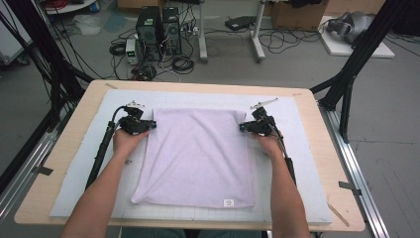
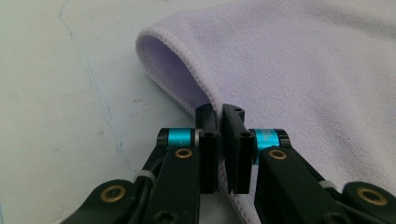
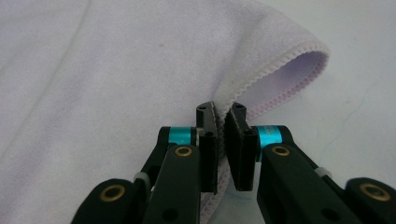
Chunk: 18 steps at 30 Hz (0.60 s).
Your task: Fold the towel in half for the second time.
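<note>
- Landmark: a pale lilac terry-cloth towel [image 1: 195, 156], folded to a rectangle, lies flat on the white padded mat [image 1: 297, 163] that covers the light wooden table [image 1: 322, 148]. All positions below are given relative to this towel.
- Left of the towel: the person's left hand [image 1: 128, 141] rests on the mat just beside the towel's left edge, near its far corner.
- The black two-jaw left gripper [image 1: 148, 126] meets the towel at that left edge. In the left gripper view the gripper [image 2: 220, 116] has its jaws drawn together on the stitched hem; the cloth passes between them and the edge beyond lifts into an open fold.
- On the towel: the surface is smooth, with a small white label [image 1: 228, 202] near its near right corner.
- Right of the towel: the black two-jaw right gripper [image 1: 243, 127] meets the right edge, near the far corner, level with the left one.
- In the right gripper view the gripper [image 3: 220, 116] is clamped on the zigzag-stitched hem, with the layers above curled open.
- The person's right hand [image 1: 267, 141] lies on the mat just beside the towel's right edge.
</note>
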Motion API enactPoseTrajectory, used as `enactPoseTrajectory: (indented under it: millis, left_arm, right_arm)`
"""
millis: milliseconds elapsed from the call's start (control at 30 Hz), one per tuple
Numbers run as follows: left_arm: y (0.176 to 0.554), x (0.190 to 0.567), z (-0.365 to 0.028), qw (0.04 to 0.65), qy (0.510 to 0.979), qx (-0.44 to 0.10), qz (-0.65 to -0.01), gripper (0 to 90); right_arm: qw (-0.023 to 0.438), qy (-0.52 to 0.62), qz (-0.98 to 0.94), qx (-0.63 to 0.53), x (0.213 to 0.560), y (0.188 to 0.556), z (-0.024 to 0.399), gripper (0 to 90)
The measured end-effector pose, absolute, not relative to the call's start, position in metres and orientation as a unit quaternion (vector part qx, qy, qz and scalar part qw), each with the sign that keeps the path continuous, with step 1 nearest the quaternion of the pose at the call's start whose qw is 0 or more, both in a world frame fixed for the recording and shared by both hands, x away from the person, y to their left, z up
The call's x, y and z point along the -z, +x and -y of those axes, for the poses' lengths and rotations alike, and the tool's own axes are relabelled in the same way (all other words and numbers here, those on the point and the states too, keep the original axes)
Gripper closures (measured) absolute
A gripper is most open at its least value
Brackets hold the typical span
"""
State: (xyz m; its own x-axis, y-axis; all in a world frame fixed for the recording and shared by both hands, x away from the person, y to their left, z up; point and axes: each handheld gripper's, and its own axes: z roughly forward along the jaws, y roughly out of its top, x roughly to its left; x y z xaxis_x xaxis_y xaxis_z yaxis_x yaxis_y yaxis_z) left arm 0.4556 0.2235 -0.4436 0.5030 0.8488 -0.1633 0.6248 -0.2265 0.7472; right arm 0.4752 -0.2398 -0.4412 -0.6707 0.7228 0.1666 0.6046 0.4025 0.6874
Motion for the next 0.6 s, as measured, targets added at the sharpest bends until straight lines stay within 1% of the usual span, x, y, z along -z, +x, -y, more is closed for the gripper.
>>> enactPoseTrajectory:
  millis: [67,167,333,367,467,500,567,600]
  left_arm:
    - [0.455,0.441,-0.226,0.398,0.772,-0.146,-0.473,85.7]
    - [0.451,0.431,-0.232,0.42,0.765,-0.149,-0.465,85.9]
    - [0.433,0.405,-0.241,0.445,0.769,-0.166,-0.427,86.0]
    - [0.427,0.399,-0.243,0.454,0.767,-0.167,-0.422,86.0]
    - [0.406,0.387,-0.247,0.459,0.778,-0.165,-0.395,86.0]
    - [0.398,0.385,-0.249,0.46,0.783,-0.163,-0.385,86.0]
    - [0.38,0.388,-0.252,0.467,0.787,-0.143,-0.377,86.0]
    - [0.371,0.391,-0.253,0.461,0.794,-0.137,-0.371,86.0]
  right_arm:
    - [0.078,0.397,-0.833,-0.376,0.44,0.475,0.241,84.6]
    - [0.08,0.392,-0.83,-0.389,0.43,0.471,0.243,84.8]
    - [0.09,0.365,-0.824,-0.425,0.4,0.457,0.25,85.0]
    - [0.085,0.36,-0.822,-0.432,0.394,0.452,0.252,85.0]
    - [0.061,0.346,-0.823,-0.447,0.382,0.431,0.256,85.0]
    - [0.055,0.338,-0.826,-0.448,0.381,0.423,0.258,85.0]
    - [0.046,0.332,-0.832,-0.442,0.382,0.407,0.26,85.0]
    - [0.039,0.327,-0.833,-0.445,0.386,0.396,0.262,85.0]
